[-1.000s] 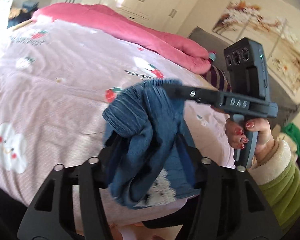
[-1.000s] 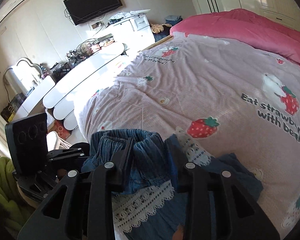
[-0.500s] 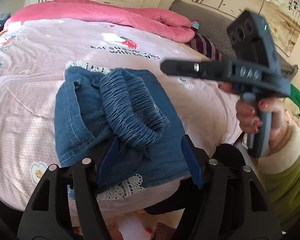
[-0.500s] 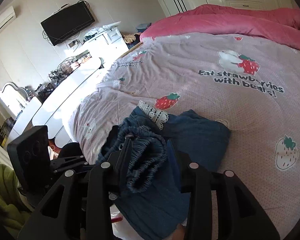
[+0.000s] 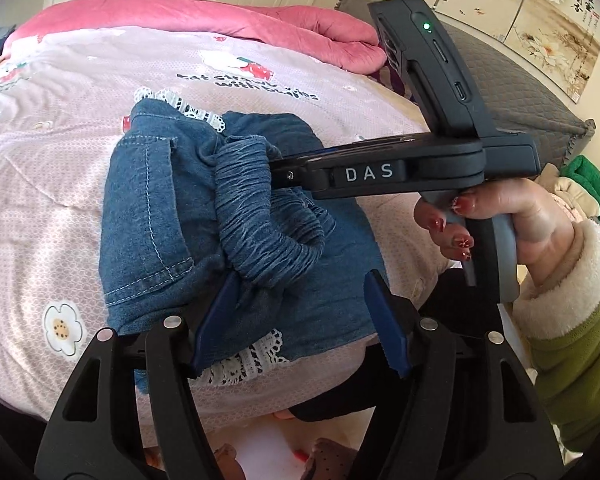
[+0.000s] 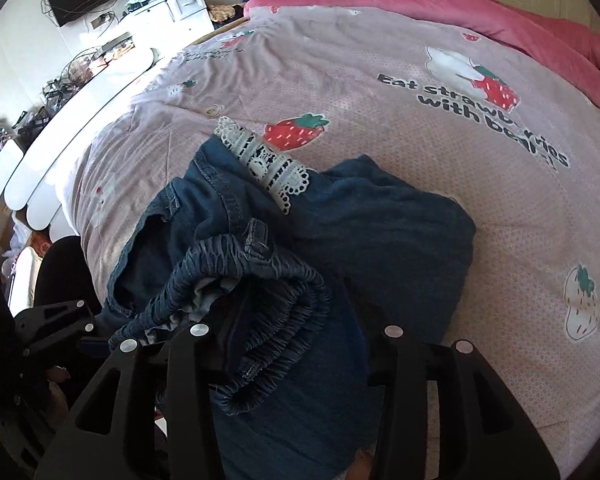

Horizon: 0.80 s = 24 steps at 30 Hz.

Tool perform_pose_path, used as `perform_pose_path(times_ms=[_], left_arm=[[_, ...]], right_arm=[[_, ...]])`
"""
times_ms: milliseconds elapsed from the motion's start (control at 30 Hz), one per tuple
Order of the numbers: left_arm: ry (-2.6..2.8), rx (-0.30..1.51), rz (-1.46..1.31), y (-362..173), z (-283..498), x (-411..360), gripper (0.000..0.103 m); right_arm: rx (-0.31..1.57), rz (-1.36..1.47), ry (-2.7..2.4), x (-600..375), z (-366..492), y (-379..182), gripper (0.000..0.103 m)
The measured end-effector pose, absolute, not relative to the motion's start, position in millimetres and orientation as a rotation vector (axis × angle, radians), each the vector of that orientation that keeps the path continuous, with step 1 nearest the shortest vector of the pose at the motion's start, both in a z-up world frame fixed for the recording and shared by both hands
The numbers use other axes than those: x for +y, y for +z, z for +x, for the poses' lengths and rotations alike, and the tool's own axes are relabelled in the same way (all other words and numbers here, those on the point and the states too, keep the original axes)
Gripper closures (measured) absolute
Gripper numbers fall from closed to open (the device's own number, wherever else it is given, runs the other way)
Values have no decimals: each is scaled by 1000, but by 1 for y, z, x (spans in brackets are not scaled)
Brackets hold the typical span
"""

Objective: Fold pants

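The pants (image 5: 236, 216) lie bunched near the bed's near edge on the pink strawberry quilt (image 5: 60, 184), waistband (image 5: 260, 224) heaped on top, lace hems (image 6: 268, 164) showing at the far and near sides. A second ago they hung in the air, pinched by both grippers; now they rest on the quilt. The left gripper (image 5: 296, 320) has let go, its blue fingers spread wide above the denim. The right gripper (image 6: 288, 344) reaches into the waistband from the side; its fingers are spread with gathered elastic draped between them, nothing pinched. The right hand (image 5: 512, 224) holds its handle. Quilt stretches bare beyond the pants toward the pink blanket (image 5: 220, 20). The floor drops away right below.
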<state>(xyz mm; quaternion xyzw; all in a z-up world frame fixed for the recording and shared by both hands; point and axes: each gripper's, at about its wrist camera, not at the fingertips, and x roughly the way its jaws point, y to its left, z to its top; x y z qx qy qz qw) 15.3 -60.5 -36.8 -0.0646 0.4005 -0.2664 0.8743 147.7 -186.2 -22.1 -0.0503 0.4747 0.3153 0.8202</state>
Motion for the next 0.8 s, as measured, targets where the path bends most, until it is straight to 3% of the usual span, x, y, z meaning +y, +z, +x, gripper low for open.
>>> perform_pose_path(times_ms=[133,200,400,533,800], left_arm=[[-583,828,-144,-29,13,-57,45],[-609,822,-158,-21,7,-48,30],[-546,739,-173,17,-4,-2,15],[-403,692,-151,38,12,27,11],[-360,774,-212,52,71,45,11]], right_arm=[[1001,-23,695,-198,144,-6,53],[953,13,709,-206,137,10,53],[828,33,722,-234,105,44,42],[768,5,741,-238,77,56,38],[675,-176,913,-193,8,57,36]])
